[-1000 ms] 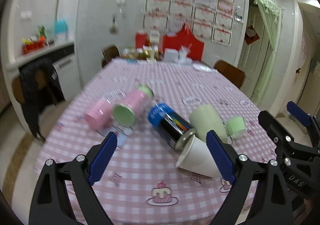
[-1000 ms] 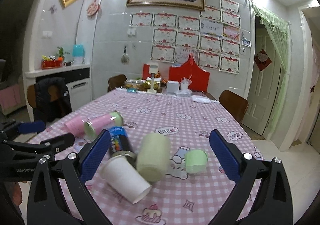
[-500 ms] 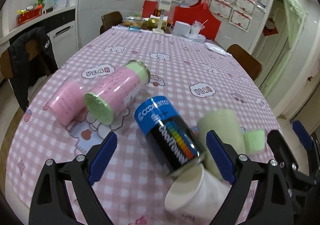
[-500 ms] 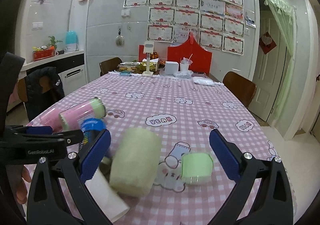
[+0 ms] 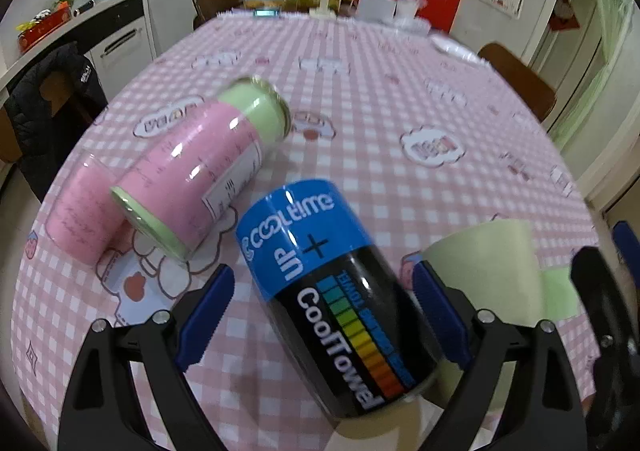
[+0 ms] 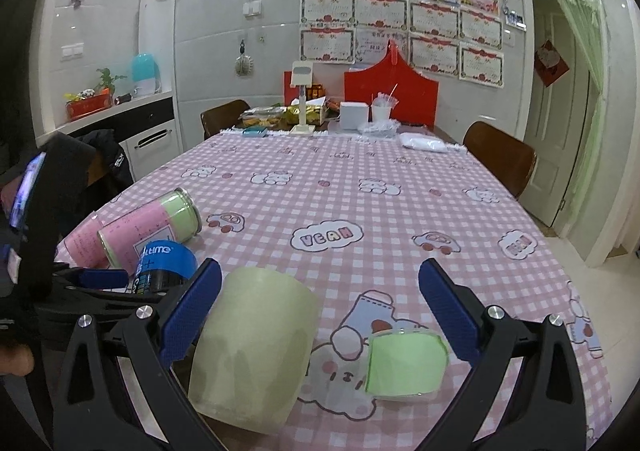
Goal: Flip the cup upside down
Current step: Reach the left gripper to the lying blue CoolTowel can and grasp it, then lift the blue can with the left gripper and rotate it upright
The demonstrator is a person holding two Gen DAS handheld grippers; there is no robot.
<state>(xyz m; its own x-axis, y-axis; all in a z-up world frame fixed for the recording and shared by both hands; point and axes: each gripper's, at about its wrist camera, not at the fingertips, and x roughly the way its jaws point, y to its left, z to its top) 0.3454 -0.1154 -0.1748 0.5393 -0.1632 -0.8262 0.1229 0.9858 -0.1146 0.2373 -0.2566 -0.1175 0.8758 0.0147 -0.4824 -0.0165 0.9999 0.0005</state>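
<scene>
L wrist view, L to R: we see a pink cup on its side near the table's left edge, touching a pink/green canister that also lies flat, tilted across the pink checked tablecloth. Next, a blue/black "CoolTowel" can lies on its side between the blue pads of the left gripper. The jaws stand wide, w/ a gap on either side of the can; no contact that we can see. R of the can, just behind the R pad, is the pale green cup, also on its side. A small bright green cup is partly hidden behind it. A black part of the other tool shows at far R.

R wrist view, L to R: the other tool is at the L edge, w/ pink cup, canister and can behind it. The right gripper is spread wide, holding nothing. The pale green cup lies on its side close to the L pad; touching or not, we cannot tell. The small green cup lies inside the R pad, apart from it. Both rest on the tablecloth. Chairs & clutter at far end.
</scene>
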